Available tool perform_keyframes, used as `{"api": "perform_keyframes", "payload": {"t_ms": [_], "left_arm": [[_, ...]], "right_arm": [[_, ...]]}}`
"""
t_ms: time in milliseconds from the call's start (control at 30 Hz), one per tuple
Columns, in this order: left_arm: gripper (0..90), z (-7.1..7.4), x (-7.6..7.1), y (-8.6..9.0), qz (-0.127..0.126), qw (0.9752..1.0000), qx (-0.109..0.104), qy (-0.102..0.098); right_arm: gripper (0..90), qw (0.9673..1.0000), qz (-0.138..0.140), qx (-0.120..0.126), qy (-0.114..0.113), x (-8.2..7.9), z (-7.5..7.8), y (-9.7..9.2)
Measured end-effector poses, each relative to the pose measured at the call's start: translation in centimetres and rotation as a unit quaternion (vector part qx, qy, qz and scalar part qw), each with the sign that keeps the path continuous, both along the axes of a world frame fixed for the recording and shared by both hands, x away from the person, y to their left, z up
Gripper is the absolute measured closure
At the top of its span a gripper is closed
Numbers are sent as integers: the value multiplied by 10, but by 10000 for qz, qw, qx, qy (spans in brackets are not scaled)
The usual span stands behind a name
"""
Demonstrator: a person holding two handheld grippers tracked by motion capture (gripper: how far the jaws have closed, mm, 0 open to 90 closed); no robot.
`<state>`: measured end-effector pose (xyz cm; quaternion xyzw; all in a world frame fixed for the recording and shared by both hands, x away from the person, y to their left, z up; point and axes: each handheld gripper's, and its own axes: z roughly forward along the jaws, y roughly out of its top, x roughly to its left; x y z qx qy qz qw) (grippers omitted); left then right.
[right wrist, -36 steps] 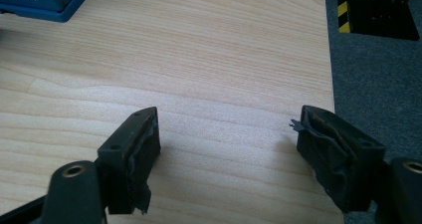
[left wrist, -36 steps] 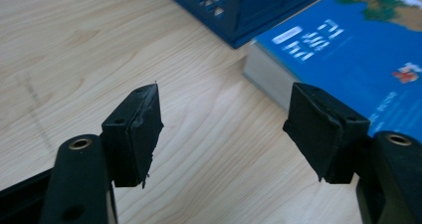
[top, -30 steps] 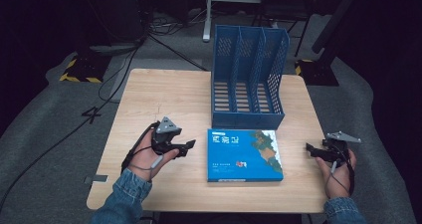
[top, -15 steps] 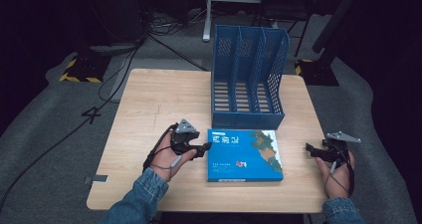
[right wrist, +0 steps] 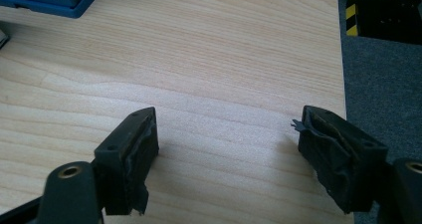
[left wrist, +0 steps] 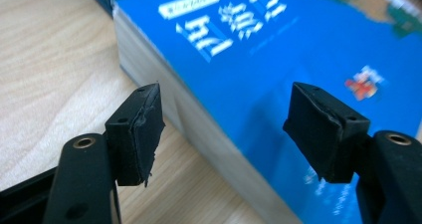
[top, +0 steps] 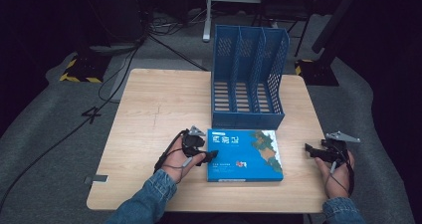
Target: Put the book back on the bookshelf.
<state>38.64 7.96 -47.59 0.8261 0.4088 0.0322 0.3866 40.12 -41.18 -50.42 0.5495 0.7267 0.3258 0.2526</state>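
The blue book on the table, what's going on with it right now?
A person at a wooden table has a gripper in each hand. The left gripper is at the left edge of the blue book, which lies flat in front of a blue file rack. In the left gripper view its jaws stand open astride that edge, one over the cover and one beside the pages, not yet pressing. The right gripper sits open over bare table to the book's right, holding nothing.
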Motion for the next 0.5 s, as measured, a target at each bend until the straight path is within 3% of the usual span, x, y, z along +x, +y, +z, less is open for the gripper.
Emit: {"api": "perform_keyframes", "payload": {"t_ms": [333,433,500], "left_arm": [[215,-11,1,-3,-155,9996,-202,-111],[214,-12,-1,-4,-196,9993,-185,-272],[215,-11,-3,-5,-324,9983,-62,-487]], "right_arm": [[248,10000,-2,16,-5,0,0,0],[250,10000,5,21,-5,0,0,0],[251,10000,12,22,-7,0,0,0]]}}
